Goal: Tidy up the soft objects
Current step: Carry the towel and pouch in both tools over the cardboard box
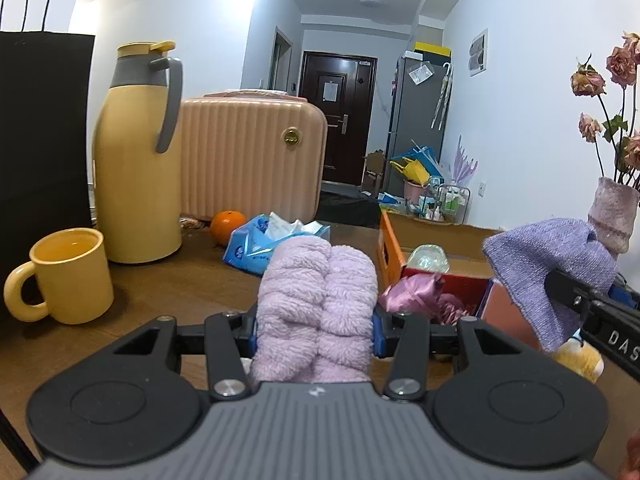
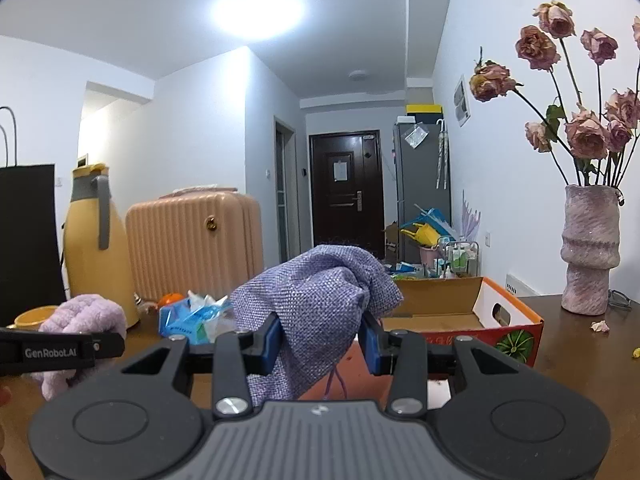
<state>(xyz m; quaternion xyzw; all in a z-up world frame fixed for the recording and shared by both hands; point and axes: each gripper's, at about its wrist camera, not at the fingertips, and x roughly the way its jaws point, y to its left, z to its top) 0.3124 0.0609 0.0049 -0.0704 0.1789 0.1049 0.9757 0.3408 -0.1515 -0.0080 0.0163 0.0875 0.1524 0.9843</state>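
Note:
My left gripper (image 1: 316,330) is shut on a fluffy pink towel (image 1: 316,304) and holds it above the wooden table, left of an open orange cardboard box (image 1: 390,252). The towel also shows at the left of the right wrist view (image 2: 86,314). My right gripper (image 2: 322,344) is shut on a purple woven cloth (image 2: 320,300) and holds it up in front of the box (image 2: 508,316). In the left wrist view the cloth (image 1: 548,264) hangs at the right over the box. Inside the box lie a pink satin item (image 1: 412,292) and a clear round object (image 1: 428,258).
On the table stand a yellow mug (image 1: 68,276), a yellow thermos jug (image 1: 138,152), a pink ribbed case (image 1: 252,156), an orange (image 1: 226,226), a blue tissue pack (image 1: 272,242), a black bag (image 1: 40,140) and a vase of dried roses (image 2: 590,252). A small yellow toy (image 1: 580,360) lies low right.

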